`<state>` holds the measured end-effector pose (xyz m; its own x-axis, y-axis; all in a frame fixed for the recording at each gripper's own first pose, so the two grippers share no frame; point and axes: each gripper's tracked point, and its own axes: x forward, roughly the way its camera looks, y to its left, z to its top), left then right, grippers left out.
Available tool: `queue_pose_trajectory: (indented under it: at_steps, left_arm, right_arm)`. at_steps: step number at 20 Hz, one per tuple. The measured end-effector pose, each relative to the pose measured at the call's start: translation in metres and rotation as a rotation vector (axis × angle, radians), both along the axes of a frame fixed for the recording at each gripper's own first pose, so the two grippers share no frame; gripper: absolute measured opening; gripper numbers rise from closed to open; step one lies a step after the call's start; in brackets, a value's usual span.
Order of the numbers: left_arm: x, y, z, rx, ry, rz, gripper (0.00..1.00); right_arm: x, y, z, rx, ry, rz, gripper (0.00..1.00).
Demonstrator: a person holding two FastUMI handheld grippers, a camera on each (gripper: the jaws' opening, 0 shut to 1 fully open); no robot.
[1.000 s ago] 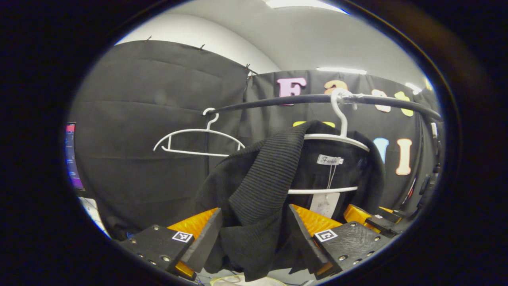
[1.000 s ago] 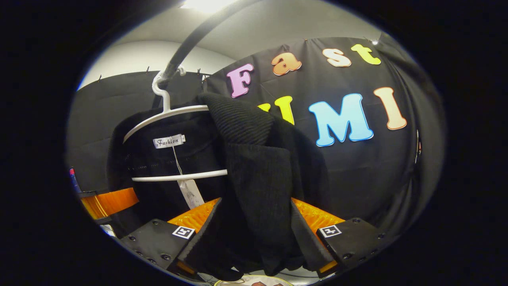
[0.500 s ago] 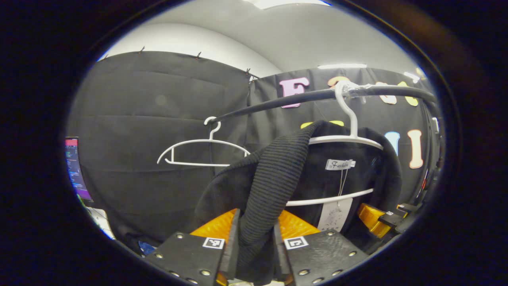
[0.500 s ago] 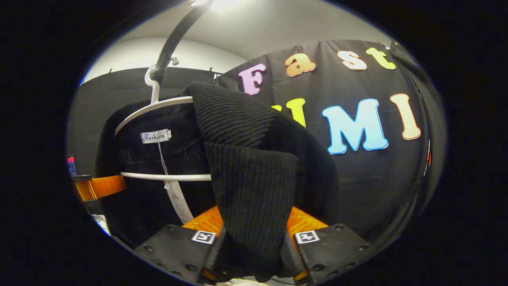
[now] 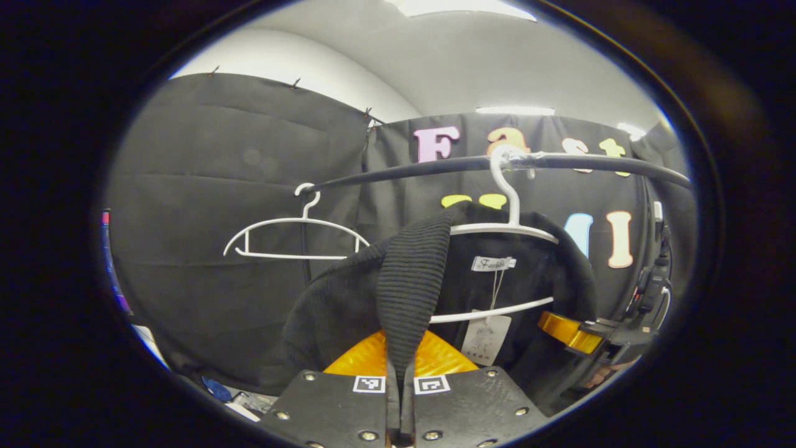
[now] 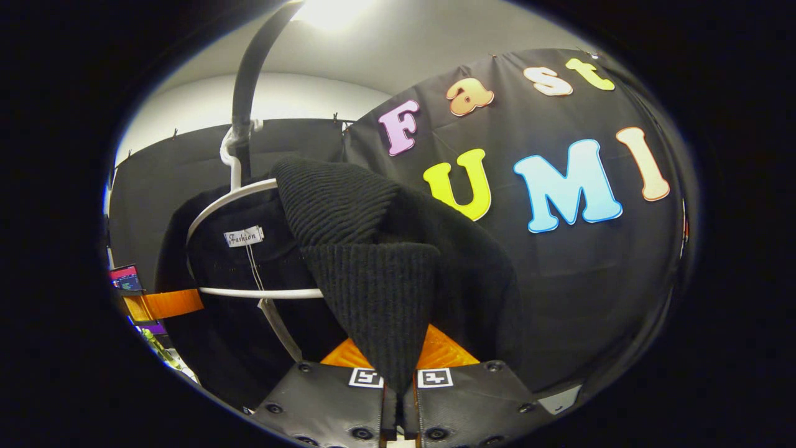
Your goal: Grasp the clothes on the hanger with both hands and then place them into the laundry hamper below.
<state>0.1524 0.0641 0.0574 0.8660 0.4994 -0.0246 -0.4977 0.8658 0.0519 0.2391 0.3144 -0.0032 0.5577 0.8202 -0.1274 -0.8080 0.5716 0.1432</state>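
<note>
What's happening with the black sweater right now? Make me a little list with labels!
garment: black knit sweater, hanging on a white hanger
left claw: shut on the sweater's ribbed edge
right claw: shut on the ribbed edge on the other side
rail: black bar, carrying the sweater's hanger
spare hanger: bare white hanger, hooked farther along the bar
tags: white neck label with paper tag dangling below
progress: sweater gripped by both claws, not yet off its hanger
</note>
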Motion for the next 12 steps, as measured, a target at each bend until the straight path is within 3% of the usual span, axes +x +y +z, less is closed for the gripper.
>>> queue_pose_trajectory:
  at_steps: [7, 12]
  left_arm:
    - [-0.02, 0.0, 0.019, -0.038, -0.021, -0.085, 0.04]
    - [-0.035, 0.009, 0.026, -0.066, -0.025, -0.152, 0.04]
  right_arm:
    - [0.01, -0.029, 0.019, 0.022, -0.027, -0.103, 0.09]
    - [0.012, -0.046, 0.033, 0.001, -0.109, -0.2, 0.09]
